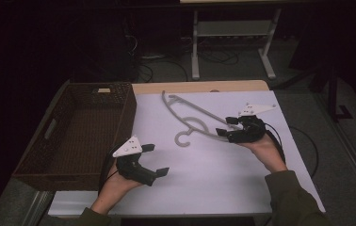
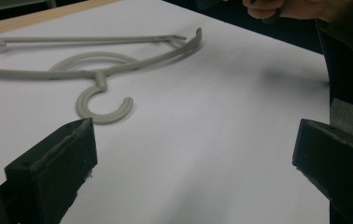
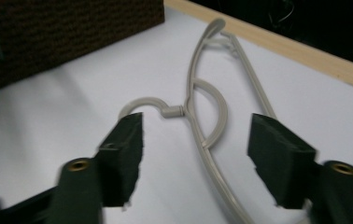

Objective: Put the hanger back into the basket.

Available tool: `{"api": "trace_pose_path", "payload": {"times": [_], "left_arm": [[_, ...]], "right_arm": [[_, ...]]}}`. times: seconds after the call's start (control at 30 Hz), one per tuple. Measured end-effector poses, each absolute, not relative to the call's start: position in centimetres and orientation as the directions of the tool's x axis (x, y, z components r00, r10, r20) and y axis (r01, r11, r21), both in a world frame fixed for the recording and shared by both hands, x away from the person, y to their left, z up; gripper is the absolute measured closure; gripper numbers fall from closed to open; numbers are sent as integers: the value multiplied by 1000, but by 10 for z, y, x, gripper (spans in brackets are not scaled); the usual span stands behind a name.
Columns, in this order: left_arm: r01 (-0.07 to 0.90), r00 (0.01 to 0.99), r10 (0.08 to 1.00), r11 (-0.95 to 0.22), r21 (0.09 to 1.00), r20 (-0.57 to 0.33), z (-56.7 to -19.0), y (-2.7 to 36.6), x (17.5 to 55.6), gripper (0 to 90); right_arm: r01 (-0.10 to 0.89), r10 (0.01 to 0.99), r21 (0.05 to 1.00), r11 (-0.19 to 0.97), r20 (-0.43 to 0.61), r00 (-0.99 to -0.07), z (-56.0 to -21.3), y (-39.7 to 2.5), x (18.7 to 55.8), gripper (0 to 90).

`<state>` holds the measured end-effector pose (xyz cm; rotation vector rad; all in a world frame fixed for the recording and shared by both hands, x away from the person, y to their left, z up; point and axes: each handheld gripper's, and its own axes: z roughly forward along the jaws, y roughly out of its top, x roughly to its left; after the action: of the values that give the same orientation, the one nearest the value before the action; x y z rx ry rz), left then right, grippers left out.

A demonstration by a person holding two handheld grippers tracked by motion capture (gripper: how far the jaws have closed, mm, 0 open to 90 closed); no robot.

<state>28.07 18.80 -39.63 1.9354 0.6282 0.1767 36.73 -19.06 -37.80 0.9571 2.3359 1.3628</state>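
A grey plastic hanger (image 1: pixel 192 117) is lying flat on the white table top (image 1: pixel 214 174), a little behind the middle of it, with its hook (image 1: pixel 184 137) pointing toward the person and its long bar running from the back left to the front right. The right gripper (image 1: pixel 227 126) is hovering at the right end of the hanger; in the right gripper view its two black jaws are standing apart, one on each side of the hanger's arm (image 3: pixel 212 168), and they are not pressing on it. The left gripper (image 1: pixel 155 160) is resting nearer to the person, at the front left part of the table, well apart from the hanger; its jaws are wide open and are holding nothing, and in the left gripper view the hook (image 2: pixel 102 105) is lying just ahead of them. A dark brown woven basket (image 1: pixel 124 117) is standing at the left edge of the table, near the hanger's far end. A small pale label (image 1: pixel 103 90) is sitting on its back wall, but any writing on it is too small to read.
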Motion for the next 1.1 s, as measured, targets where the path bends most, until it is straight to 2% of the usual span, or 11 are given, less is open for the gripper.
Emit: {"api": "trace_pose_path", "payload": {"times": [0.13,0.2,0.27,0.3,0.5,0.8,1.1], "left_arm": [[353,853,496,-323,878,-160,-401,188,280,0],[350,855,494,-324,879,-159,-401,188,280,0],[348,857,491,-327,878,-157,-402,187,279,0],[349,857,490,-327,878,-158,-402,187,280,0],[355,854,494,-325,876,-163,-402,188,280,0],[344,859,489,-330,879,-153,-403,189,280,0],[346,859,489,-328,879,-155,-403,189,280,0]], "right_arm": [[423,669,829,366,81,-739,-390,-187,380,591],[423,668,826,374,77,-740,-392,-186,383,608],[435,674,815,384,75,-735,-399,-184,389,695],[435,674,815,384,75,-735,-399,-184,389,695],[464,676,783,415,76,-733,-412,-184,401,884],[542,696,683,490,68,-715,-434,-194,412,896],[534,655,653,537,76,-751,-436,-193,409,898]]}}
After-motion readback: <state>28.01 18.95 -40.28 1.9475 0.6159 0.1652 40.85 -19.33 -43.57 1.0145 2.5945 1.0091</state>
